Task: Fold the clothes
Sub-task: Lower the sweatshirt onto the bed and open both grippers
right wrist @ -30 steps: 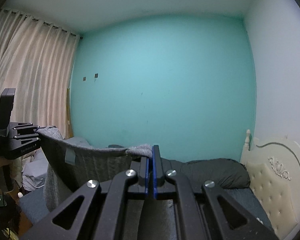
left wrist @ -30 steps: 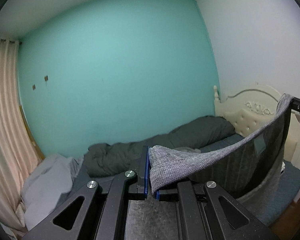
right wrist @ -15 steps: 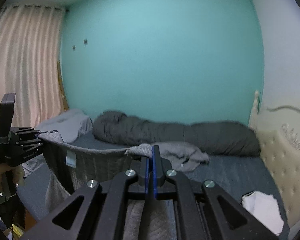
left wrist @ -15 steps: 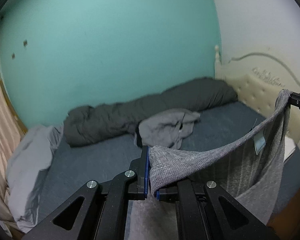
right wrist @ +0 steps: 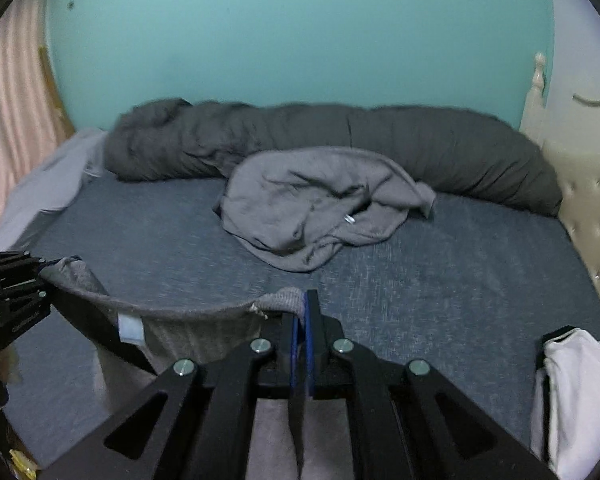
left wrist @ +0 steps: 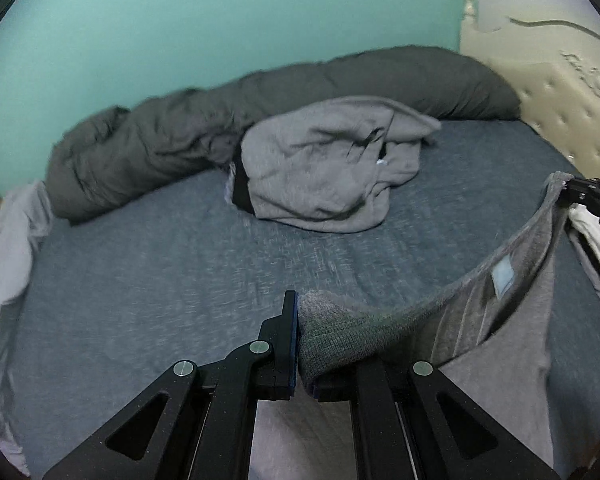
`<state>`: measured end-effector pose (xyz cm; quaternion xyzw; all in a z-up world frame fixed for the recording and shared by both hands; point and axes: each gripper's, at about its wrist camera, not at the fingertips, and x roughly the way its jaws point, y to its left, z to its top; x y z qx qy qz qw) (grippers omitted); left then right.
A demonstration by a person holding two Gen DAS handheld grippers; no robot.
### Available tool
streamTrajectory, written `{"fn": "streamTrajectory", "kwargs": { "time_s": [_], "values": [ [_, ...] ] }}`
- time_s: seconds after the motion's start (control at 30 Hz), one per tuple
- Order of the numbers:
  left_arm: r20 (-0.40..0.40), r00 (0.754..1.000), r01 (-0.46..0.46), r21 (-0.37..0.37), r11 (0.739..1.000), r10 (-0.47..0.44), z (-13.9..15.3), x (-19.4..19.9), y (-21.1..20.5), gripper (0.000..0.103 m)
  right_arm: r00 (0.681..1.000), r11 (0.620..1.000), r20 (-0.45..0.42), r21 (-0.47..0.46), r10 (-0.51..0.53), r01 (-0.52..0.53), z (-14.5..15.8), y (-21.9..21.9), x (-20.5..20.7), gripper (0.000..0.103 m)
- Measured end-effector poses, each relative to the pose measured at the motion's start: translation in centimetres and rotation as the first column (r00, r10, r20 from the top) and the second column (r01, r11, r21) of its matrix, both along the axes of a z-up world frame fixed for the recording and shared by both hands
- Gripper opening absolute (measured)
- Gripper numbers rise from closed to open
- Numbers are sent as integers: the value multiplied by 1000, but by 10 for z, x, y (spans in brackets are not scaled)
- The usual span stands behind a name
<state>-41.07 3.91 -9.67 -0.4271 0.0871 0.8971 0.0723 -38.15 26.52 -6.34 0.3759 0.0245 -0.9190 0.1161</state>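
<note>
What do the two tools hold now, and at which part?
Both hold one grey knit garment by its top edge: left tool at one end, right tool at the other.

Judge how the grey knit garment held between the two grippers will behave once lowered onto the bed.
Likely floppy: the grey knit garment sags between the left gripper and right gripper. It probably collapses into wrinkles, like the crumpled grey top there.

Coarse grey knit garment (left wrist: 340,332), matt black plastic fingers (left wrist: 288,344), soft fleece hoodie (left wrist: 324,164), tufted headboard (left wrist: 560,108)
</note>
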Motion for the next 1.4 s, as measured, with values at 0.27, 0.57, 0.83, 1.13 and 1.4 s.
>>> {"fn": "streamTrajectory", "kwargs": {
  "time_s": [0.27, 0.57, 0.83, 1.13, 1.4],
  "values": [
    [81, 997, -10, 11, 1000, 9, -73, -87, -1, 5, 998, 1000, 58, 3, -25, 25, -75, 6, -93, 3],
    [134, 990, -41, 8, 999, 40, -124, -156, 0, 5, 991, 999, 125, 13, -43, 42, -145, 8, -147, 3],
    [232, 970, -76, 5, 997, 72, -199, -176, 9, 7, 982, 999, 180, 32, -49, 43, -206, 7, -187, 3],
    [268, 960, -117, 112, 987, 84, -202, -170, -9, 53, 963, 990, 253, 128, -95, 64, -249, 10, -189, 32],
    [261, 964, -127, 266, 956, 56, -173, -152, -26, 71, 985, 996, 169, -66, -45, 57, -206, 25, -169, 56]
  ]
}}
